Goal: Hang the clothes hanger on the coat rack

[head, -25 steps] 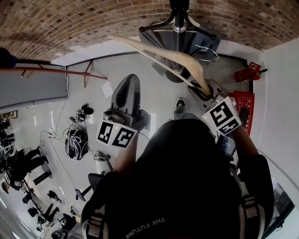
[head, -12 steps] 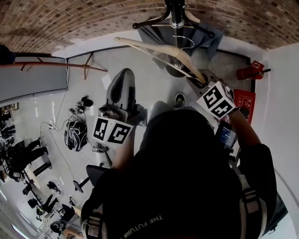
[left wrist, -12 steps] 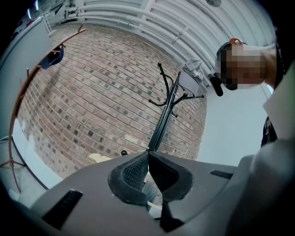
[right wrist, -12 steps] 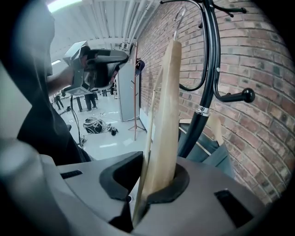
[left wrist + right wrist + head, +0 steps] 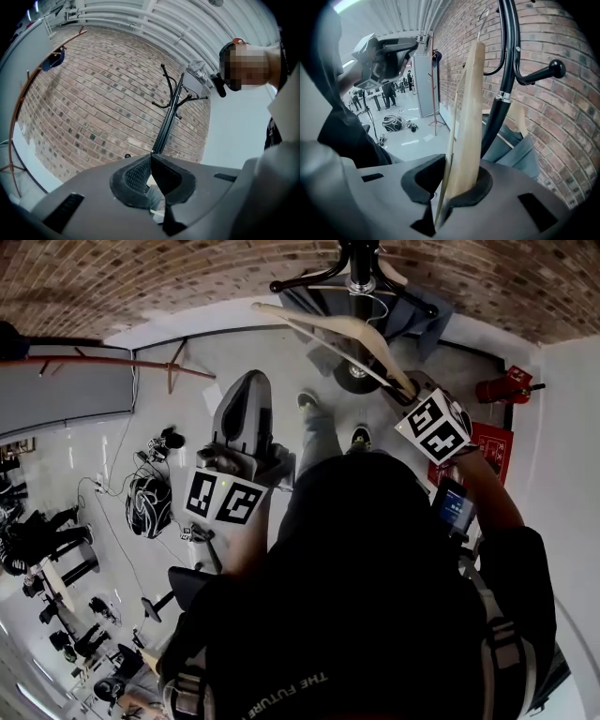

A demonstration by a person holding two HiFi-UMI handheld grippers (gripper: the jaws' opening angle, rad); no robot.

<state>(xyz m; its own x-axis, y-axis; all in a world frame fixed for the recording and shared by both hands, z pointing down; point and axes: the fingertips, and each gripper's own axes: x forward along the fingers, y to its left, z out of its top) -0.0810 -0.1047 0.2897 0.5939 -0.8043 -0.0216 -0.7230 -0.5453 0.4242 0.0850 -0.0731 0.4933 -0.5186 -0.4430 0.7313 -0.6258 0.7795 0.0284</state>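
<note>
My right gripper (image 5: 407, 392) (image 5: 457, 180) is shut on one end of a pale wooden clothes hanger (image 5: 328, 338) (image 5: 468, 112). The hanger stands up along the black coat rack pole (image 5: 506, 70) (image 5: 359, 266). Its metal hook (image 5: 484, 19) is close to the pole top, and I cannot tell if it rests on a peg. A ball-ended rack peg (image 5: 555, 69) juts out to the right. My left gripper (image 5: 247, 385) (image 5: 151, 157) is shut and empty. It is held left of the rack (image 5: 168, 110) and points toward it.
A blue-grey garment (image 5: 417, 320) (image 5: 520, 150) hangs on the rack on another hanger. The brick wall (image 5: 187, 277) is right behind. A red fire extinguisher (image 5: 500, 385) stands to the right. A helmet and cables (image 5: 150, 507) lie on the floor at left.
The right gripper has carried the hanger up and in toward the rack pole. The hanger's hook went from right of the pole to beside its top. The person stepped closer.
</note>
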